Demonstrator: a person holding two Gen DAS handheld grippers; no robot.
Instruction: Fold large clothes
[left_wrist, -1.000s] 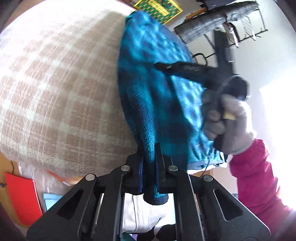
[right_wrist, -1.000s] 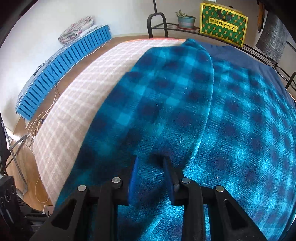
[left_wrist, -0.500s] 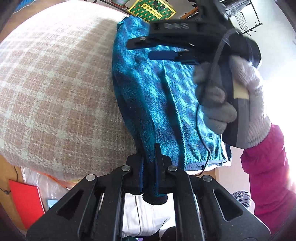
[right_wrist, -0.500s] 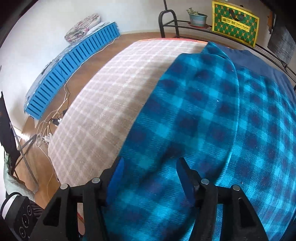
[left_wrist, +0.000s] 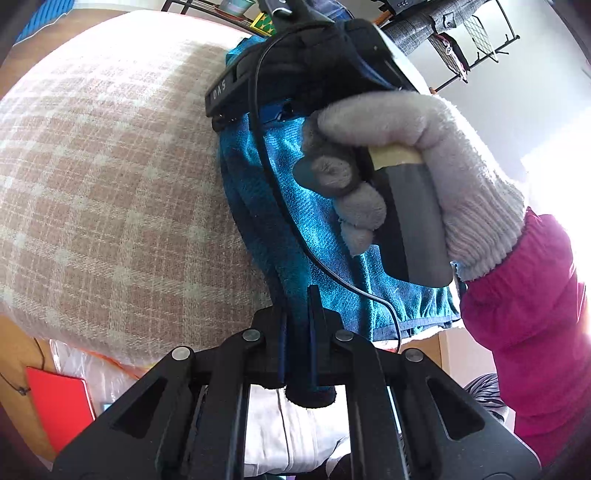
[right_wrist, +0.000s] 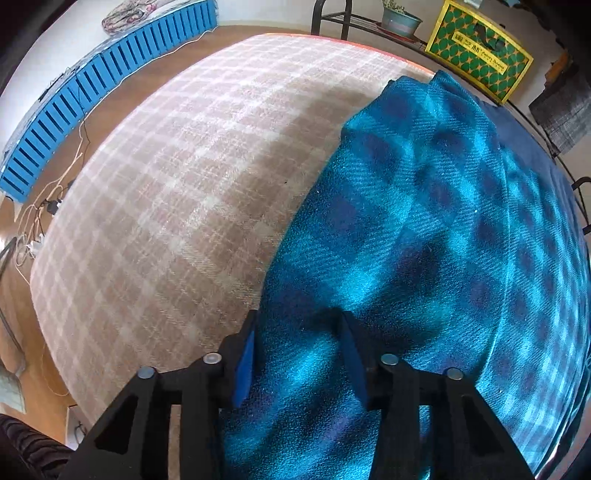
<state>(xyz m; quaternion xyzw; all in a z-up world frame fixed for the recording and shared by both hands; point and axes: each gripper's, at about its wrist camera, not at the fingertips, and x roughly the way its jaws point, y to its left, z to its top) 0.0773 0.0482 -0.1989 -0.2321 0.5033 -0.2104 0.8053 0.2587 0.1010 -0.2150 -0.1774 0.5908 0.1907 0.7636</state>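
A teal and navy plaid fleece garment lies folded on a beige checked cover. My left gripper is shut on the garment's near edge at the cover's border. My right gripper is open, its jaws wide apart just above the garment's left edge, holding nothing. In the left wrist view the right gripper's body and the gloved hand holding it hover over the garment.
A blue slatted panel leans by the wall on the wooden floor. A rack holds a plant pot and a yellow-green box. Cables lie on the floor. A red item sits below the cover's edge.
My right gripper let go of the garment's fold, opened wide and moved left toward the garment's edge. My left gripper stayed shut on the near edge.
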